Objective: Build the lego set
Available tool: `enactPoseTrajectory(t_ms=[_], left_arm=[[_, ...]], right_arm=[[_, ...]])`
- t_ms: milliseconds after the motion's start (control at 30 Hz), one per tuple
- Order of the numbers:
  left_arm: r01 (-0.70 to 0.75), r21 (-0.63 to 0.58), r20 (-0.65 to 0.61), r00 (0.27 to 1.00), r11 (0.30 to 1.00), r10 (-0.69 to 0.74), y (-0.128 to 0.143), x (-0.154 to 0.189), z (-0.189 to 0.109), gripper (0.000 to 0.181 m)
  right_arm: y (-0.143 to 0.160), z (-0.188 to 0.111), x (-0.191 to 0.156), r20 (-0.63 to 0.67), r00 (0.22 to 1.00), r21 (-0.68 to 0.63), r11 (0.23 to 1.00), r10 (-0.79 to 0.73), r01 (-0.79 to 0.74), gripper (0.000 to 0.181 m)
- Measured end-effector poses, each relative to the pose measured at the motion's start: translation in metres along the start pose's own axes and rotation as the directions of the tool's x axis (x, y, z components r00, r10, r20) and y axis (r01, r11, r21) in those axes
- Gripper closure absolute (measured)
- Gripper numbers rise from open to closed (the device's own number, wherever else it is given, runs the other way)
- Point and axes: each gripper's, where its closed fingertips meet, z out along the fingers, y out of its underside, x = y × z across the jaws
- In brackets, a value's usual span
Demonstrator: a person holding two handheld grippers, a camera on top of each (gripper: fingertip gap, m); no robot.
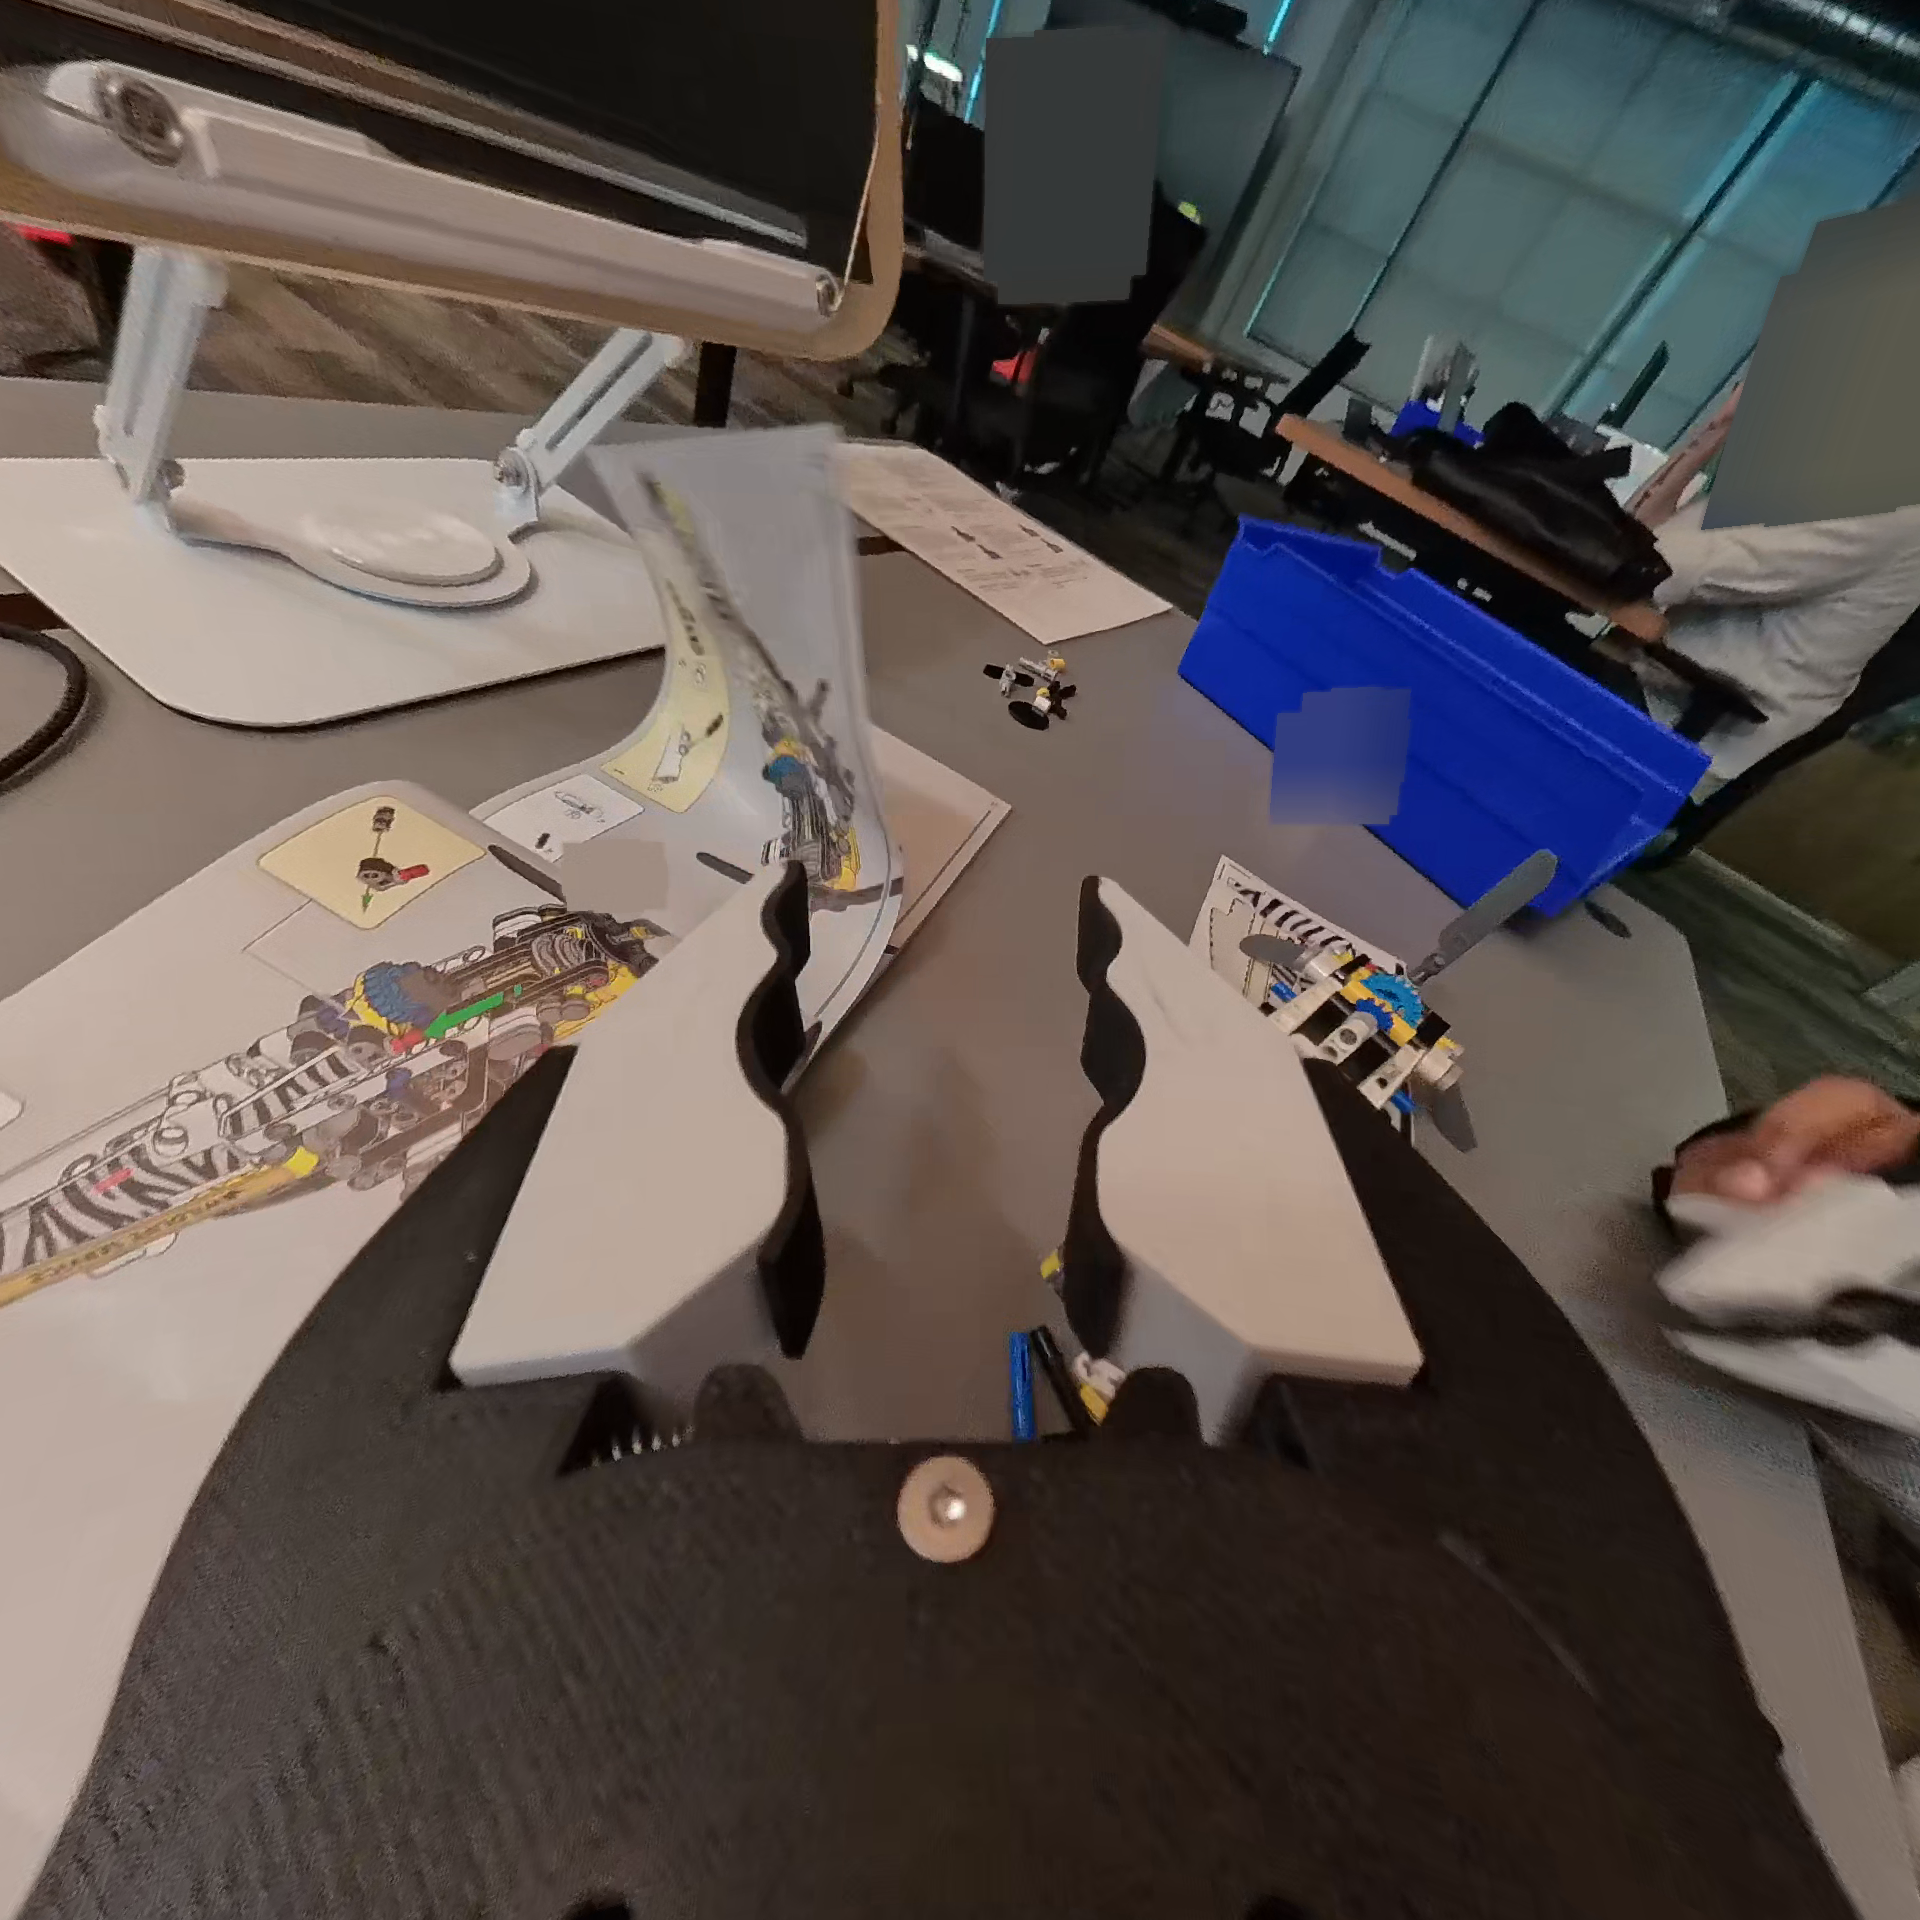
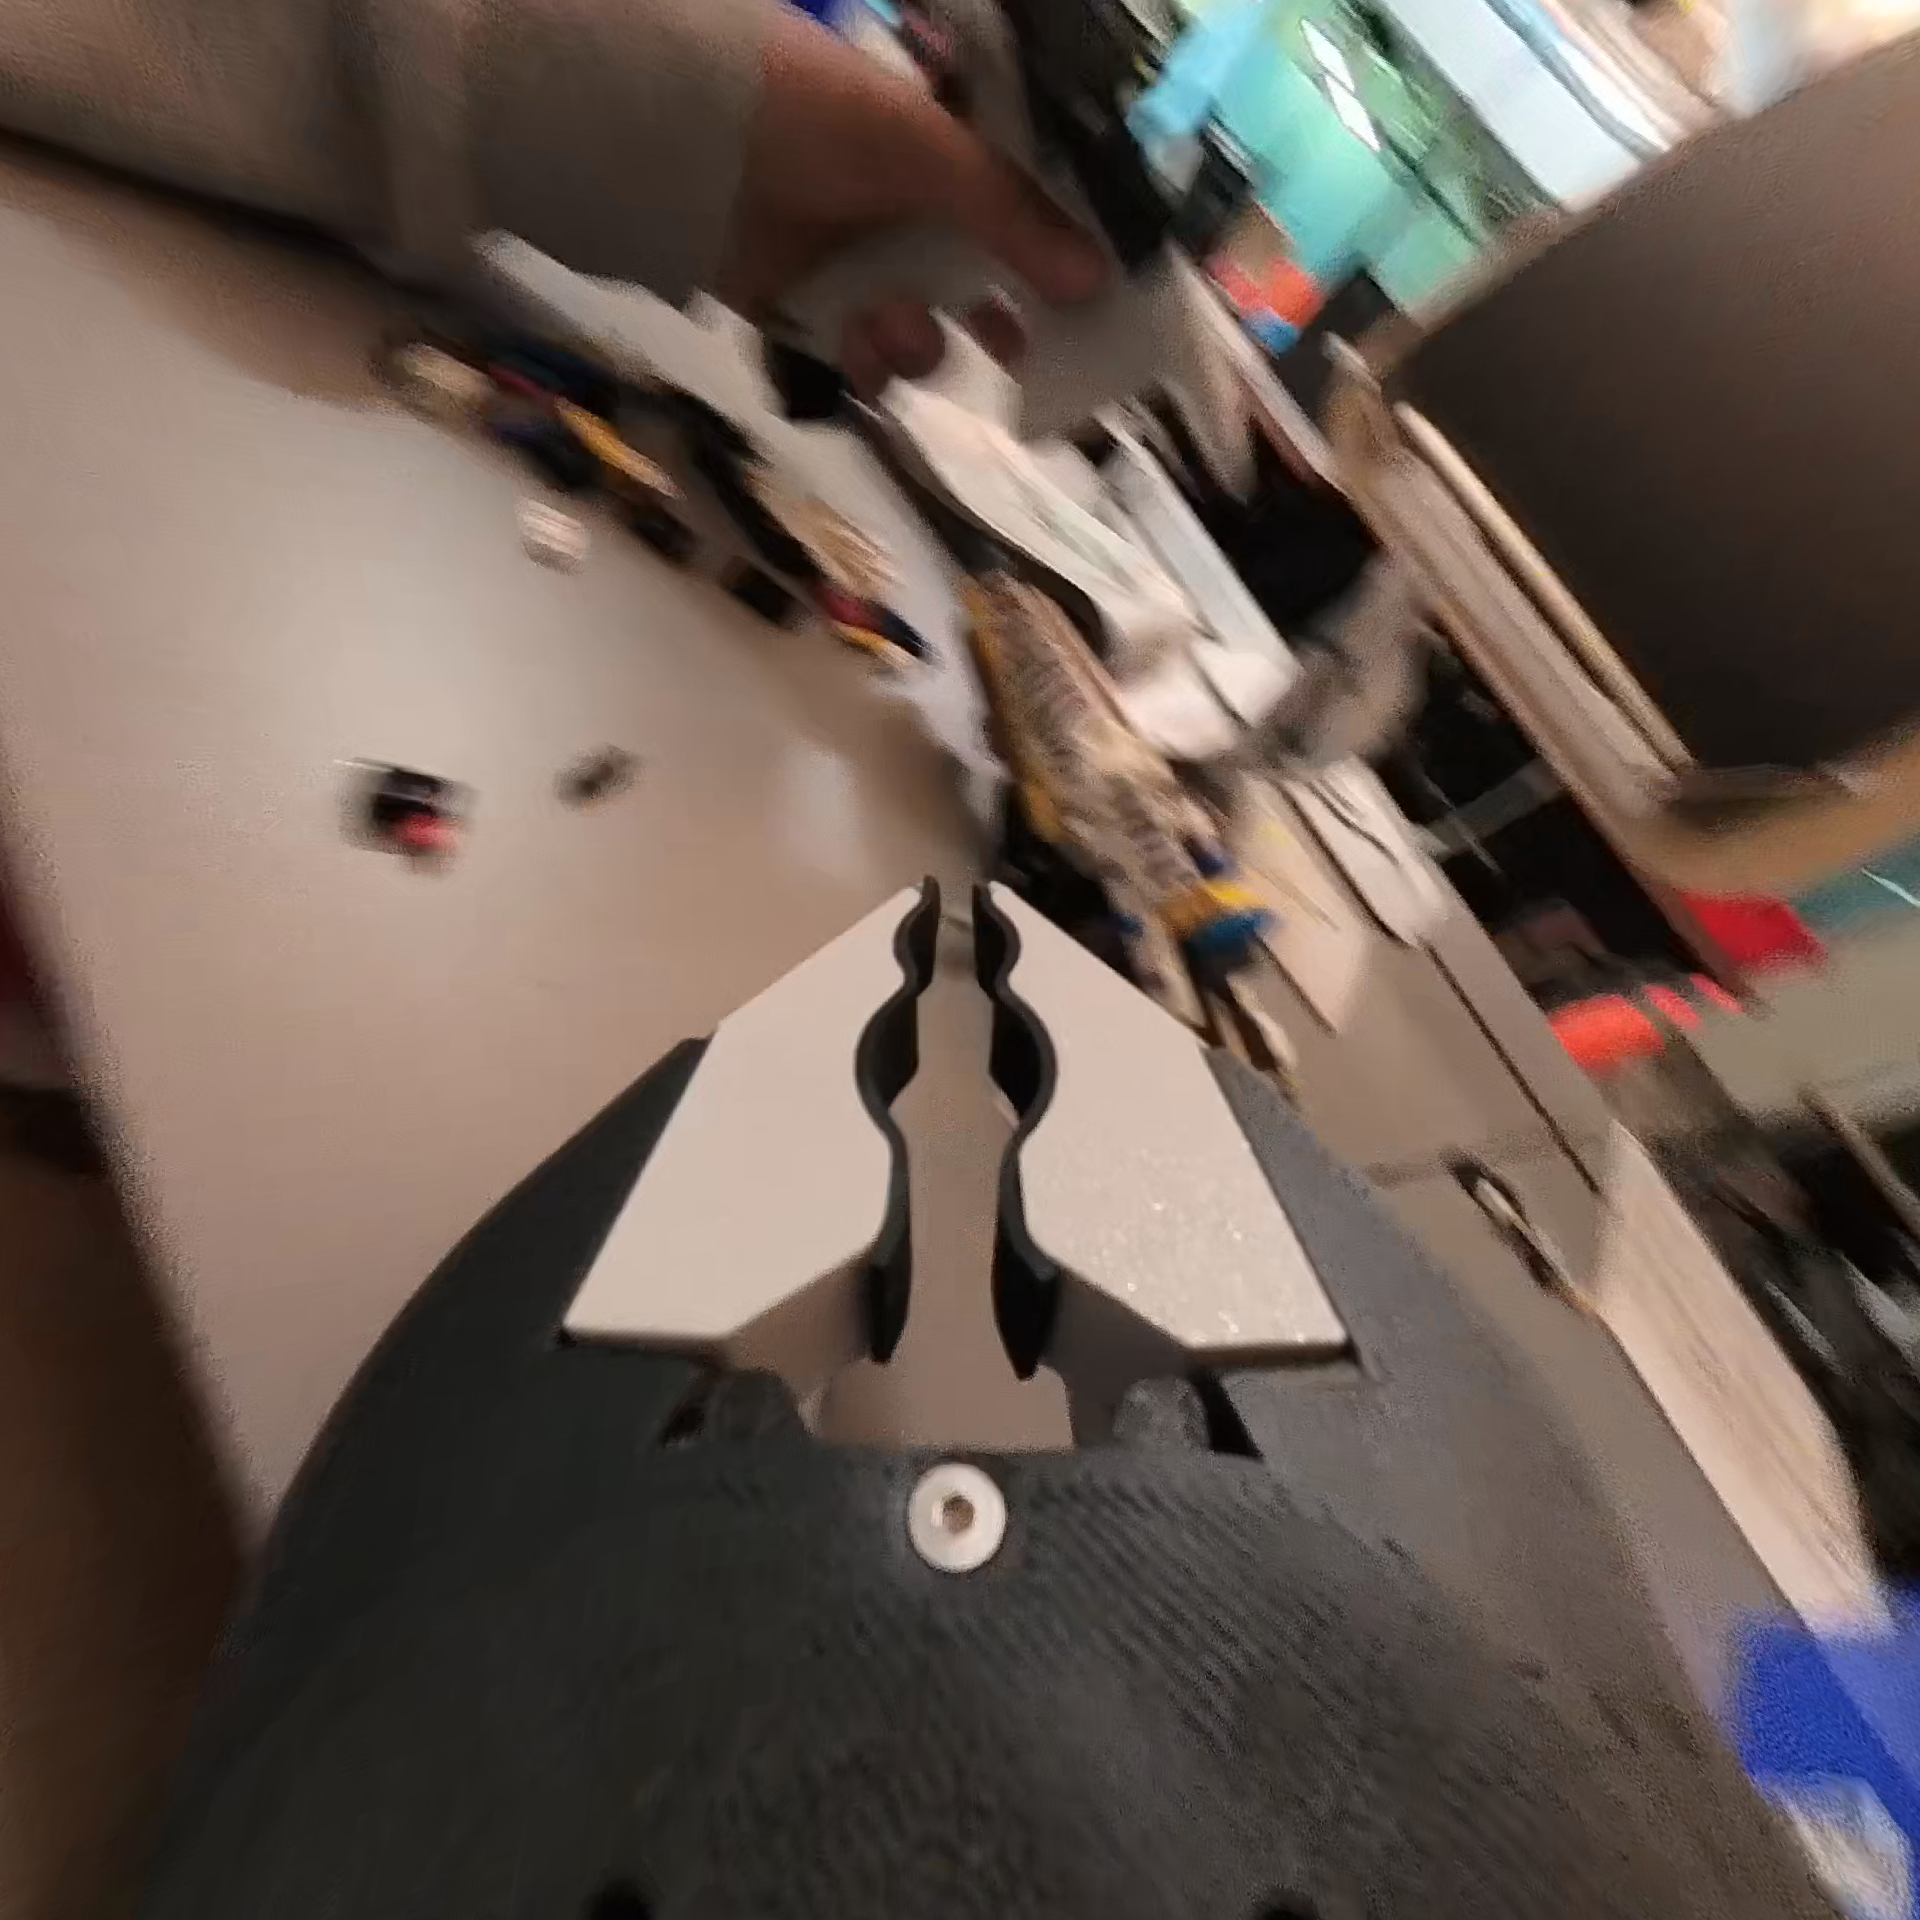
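In the left wrist view, my left gripper [image 1: 940, 904] is open and empty above the grey table [image 1: 1039, 831]. The open instruction booklet [image 1: 312, 997] lies to its left, and one page [image 1: 758, 644] stands curled up and blurred just beyond the left finger. A part-built lego model [image 1: 1361, 1029] with grey blades and a blue gear sits on the table right of the right finger. The right wrist view is badly blurred. In it my right gripper [image 2: 954, 899] is shut with nothing between its fingers, and a striped yellow and black lego model [image 2: 1122, 810] lies just beyond it.
A blue bin [image 1: 1455, 707] stands at the back right. A white stand [image 1: 312, 540] holding a screen is at the back left. Small loose lego pieces [image 1: 1034, 686] lie mid-table, with more under my left gripper [image 1: 1049, 1371]. A hand [image 1: 1787, 1143] shows at the right edge. My right fingertips sit around 20 cm from my left ones.
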Motion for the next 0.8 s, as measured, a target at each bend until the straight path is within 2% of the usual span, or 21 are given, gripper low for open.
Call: enactPoseTrajectory(t_ms=[67,133,200,267,367,433,567,800], left_arm=[[0.002,0.031,-0.003,1.000,1.000,-0.002,-0.004,0.001,-0.007,0.130],[-0.009,0.062,0.003,1.000,0.998,0.009,-0.007,0.003,-0.013,0.130],[-0.024,0.089,0.013,1.000,0.996,0.023,-0.010,0.005,-0.018,0.130],[-0.042,0.108,0.025,0.999,0.993,0.040,-0.011,0.008,-0.023,0.130],[-0.075,0.112,0.055,0.996,0.991,0.069,-0.010,0.010,-0.027,0.130],[-0.092,0.083,0.073,0.994,0.992,0.086,-0.005,0.010,-0.030,0.131],[-0.119,0.048,0.119,0.987,0.992,0.113,0.004,0.005,-0.035,0.134],[-0.092,0.122,0.114,0.990,0.988,0.079,0.003,0.011,-0.048,0.136]], right_arm=[[-0.028,-0.010,-0.024,0.116,0.993,0.154,0.988,-0.015,-0.003,0.177],[-0.049,-0.018,-0.031,0.133,0.991,0.274,0.962,-0.014,-0.023,0.173],[-0.062,-0.024,-0.039,0.158,0.987,0.340,0.940,-0.013,-0.042,0.173],[-0.064,-0.021,-0.053,0.255,0.967,0.291,0.953,0.007,-0.084,0.170],[-0.057,-0.012,-0.075,0.408,0.909,0.129,0.980,0.085,-0.150,0.140],[-0.052,-0.009,-0.087,0.465,0.879,0.060,0.988,0.100,-0.144,0.131],[-0.046,-0.006,-0.091,0.477,0.874,0.022,0.993,0.095,-0.120,0.132],[-0.041,-0.001,-0.091,0.510,0.843,-0.047,0.985,0.169,-0.169,0.135]])
